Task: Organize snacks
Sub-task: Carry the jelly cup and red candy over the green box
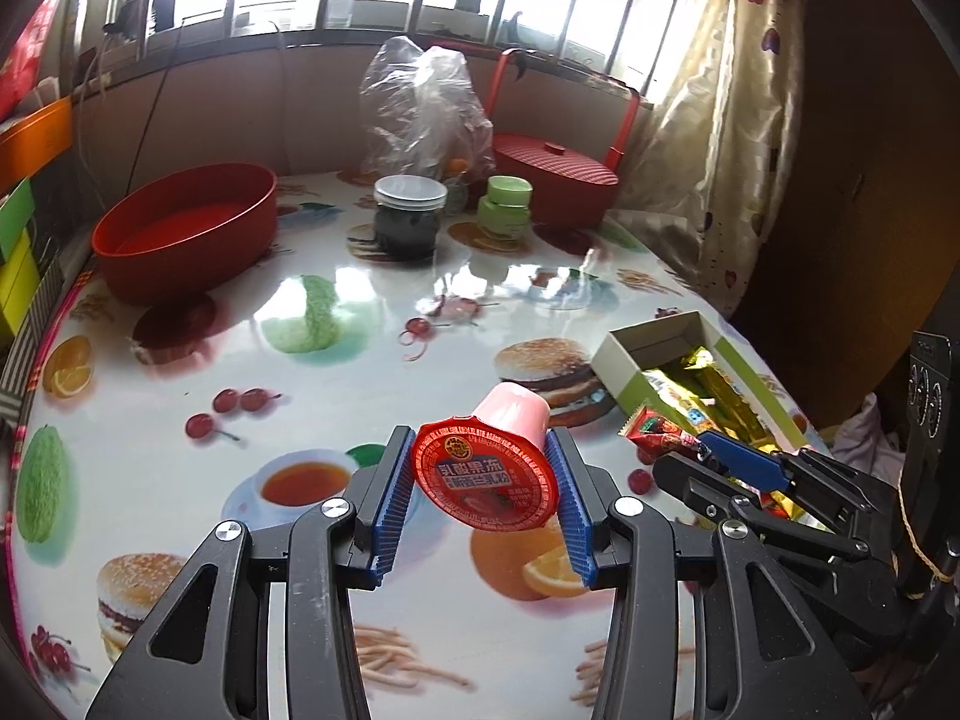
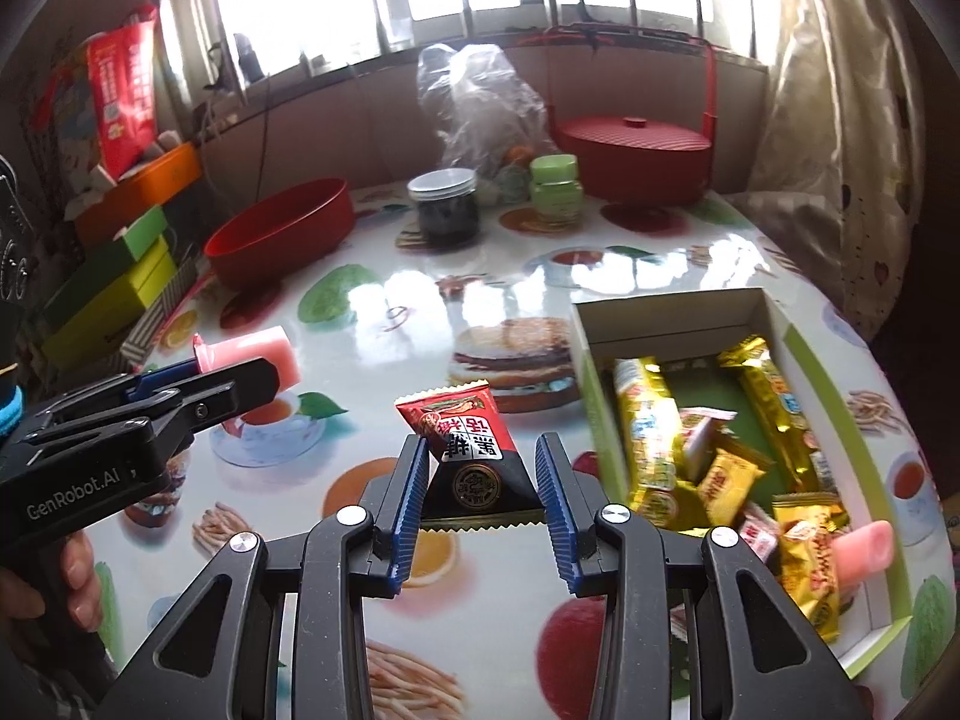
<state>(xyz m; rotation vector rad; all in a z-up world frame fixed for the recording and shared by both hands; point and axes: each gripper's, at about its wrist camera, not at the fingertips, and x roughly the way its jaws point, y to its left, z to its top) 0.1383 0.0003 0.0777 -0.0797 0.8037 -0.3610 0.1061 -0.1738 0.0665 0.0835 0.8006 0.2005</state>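
Your left gripper (image 1: 486, 492) fingers are clamping a pink jelly cup (image 1: 489, 462) by its sides, red foil lid facing the camera, and your right gripper (image 2: 483, 501) fingers are pinching the black lower half of a red-and-black snack packet (image 2: 471, 450) — both are being held above the table (image 1: 372, 300), clear of its fruit-and-burger print.

You are carrying two snacks at once, and the step in hand looks like delivery to the open cardboard box (image 2: 672, 309) at your right, which is already holding gold wrappers and another pink cup (image 2: 864, 549). The packet is sitting just beside the box's near wall, so the next move is probably calling for a short swing right, then a release over the pile. The jelly cup is needing a longer reach, or it may be going to the red bowl (image 1: 186, 228) — I cannot tell which.

The box's near corner is being cut off by the right gripper's arms, and the contents of the clear plastic bag (image 1: 420, 108) at the back are staying hard to make out
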